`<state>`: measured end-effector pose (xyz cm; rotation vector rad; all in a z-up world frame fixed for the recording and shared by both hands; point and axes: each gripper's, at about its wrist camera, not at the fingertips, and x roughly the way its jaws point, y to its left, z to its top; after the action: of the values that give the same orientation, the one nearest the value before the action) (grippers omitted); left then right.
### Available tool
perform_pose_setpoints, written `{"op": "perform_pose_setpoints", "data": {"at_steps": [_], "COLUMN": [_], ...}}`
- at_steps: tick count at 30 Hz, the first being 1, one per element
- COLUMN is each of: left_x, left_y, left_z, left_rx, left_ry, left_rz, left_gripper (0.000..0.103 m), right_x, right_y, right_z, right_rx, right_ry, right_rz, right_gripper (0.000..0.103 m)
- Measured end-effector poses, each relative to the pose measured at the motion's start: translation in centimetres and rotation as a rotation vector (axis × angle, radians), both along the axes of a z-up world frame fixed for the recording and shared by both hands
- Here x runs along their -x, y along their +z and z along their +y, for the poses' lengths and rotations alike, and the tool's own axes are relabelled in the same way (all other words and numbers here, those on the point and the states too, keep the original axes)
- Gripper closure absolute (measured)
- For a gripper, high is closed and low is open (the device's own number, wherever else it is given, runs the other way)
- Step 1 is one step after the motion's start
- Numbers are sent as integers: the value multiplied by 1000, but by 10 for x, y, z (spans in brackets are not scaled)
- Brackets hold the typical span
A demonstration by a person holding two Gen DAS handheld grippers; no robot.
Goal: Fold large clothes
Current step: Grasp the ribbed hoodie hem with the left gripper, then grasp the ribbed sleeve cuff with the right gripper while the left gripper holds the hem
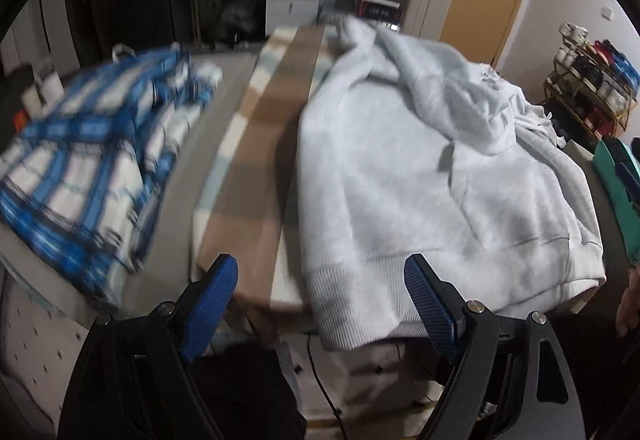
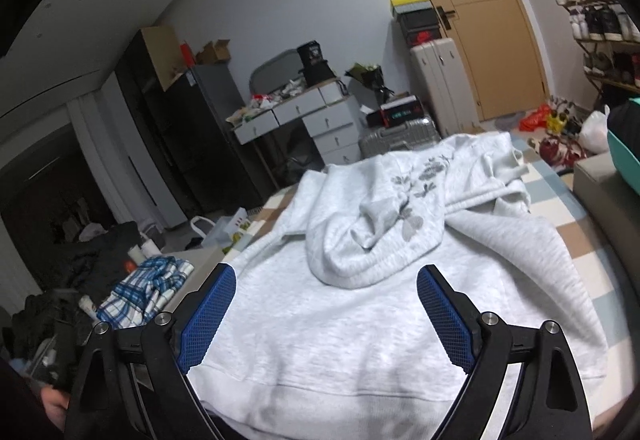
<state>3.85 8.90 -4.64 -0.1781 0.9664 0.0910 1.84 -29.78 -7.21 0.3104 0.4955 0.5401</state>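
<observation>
- Wooden door (image 2: 496,40): far right, closed.
- White drawer unit (image 2: 316,120): far centre, its top cluttered with small items.
- Dark refrigerator (image 2: 200,136): far left, cardboard boxes on top.
- Silver suitcase (image 2: 400,138): far, just beyond the bed, beside the drawer unit.
- Shoe rack (image 2: 604,28): far right, stocked with shoes.
- Checked blanket (image 1: 260,144): on the bed, brown, cream and pale blue.
- Stacked shoe boxes (image 2: 416,16): atop a pale cabinet beside the door.

Both wrist views low at the near edge, facing the door, sharing the hoodie (image 1: 420,180) (image 2: 360,320) (close)
</observation>
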Motion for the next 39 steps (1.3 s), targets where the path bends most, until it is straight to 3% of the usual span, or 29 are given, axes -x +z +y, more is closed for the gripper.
{"op": "perform_pose_setpoints", "data": {"at_steps": [5,8,11,12,13,14,16,17,20,23,27,29,32,34,35,36,39], "left_x": [-26,-40,-61,-63,-64,-66,-60,-58,-52,-48,-46,-43,-35,-27,-25,-23,-22], "left_y": [-21,-21,-34,-41,-40,-39,-40,-41,-42,-35,-32,-31,-25,-23,-24,-26,-36], "left_z": [-12,-10,-9,-8,-10,-15,-21,-21,-17,-24,-33,-27,-13,-6,-3,-1,8], "left_rx": [60,65,99,119,106,90,44,22,5,-67,-266,-297,-230,-173,-138,-88,117], "left_ry": [-59,-37,-44,-50,-53,-77,-87,-80,-95,-131,-170,-165,-129,-97,-86,-80,-84], "left_rz": [99,62,139,149,146,146,148,151,163,172,174,172,160,153,162,172,204], "left_gripper": [21,21,24,35,36,57,70,88,93,95,94,94,90,82,73,65,58], "right_x": [3,3,5,5,6,6,6,5,5,4,5,4,2,1,0,-1,-4], "right_y": [1,0,0,0,1,1,1,0,0,0,0,0,-2,-3,-3,-4,-5], "right_z": [3,4,5,5,5,5,6,6,6,6,5,3,0,-3,-4,-5,-7], "right_rx": [7,8,7,5,5,4,-3,-7,-10,-13,-20,-28,-41,-51,-55,-62,-75], "right_ry": [11,21,27,29,32,33,45,52,56,59,52,46,43,43,43,45,48], "right_rz": [-6,-1,3,1,-1,-2,3,8,10,17,15,20,33,40,42,47,62], "right_gripper": [8,8,8,8,8,8,8,8,8,8,8,8,8,8,8,8,8]}}
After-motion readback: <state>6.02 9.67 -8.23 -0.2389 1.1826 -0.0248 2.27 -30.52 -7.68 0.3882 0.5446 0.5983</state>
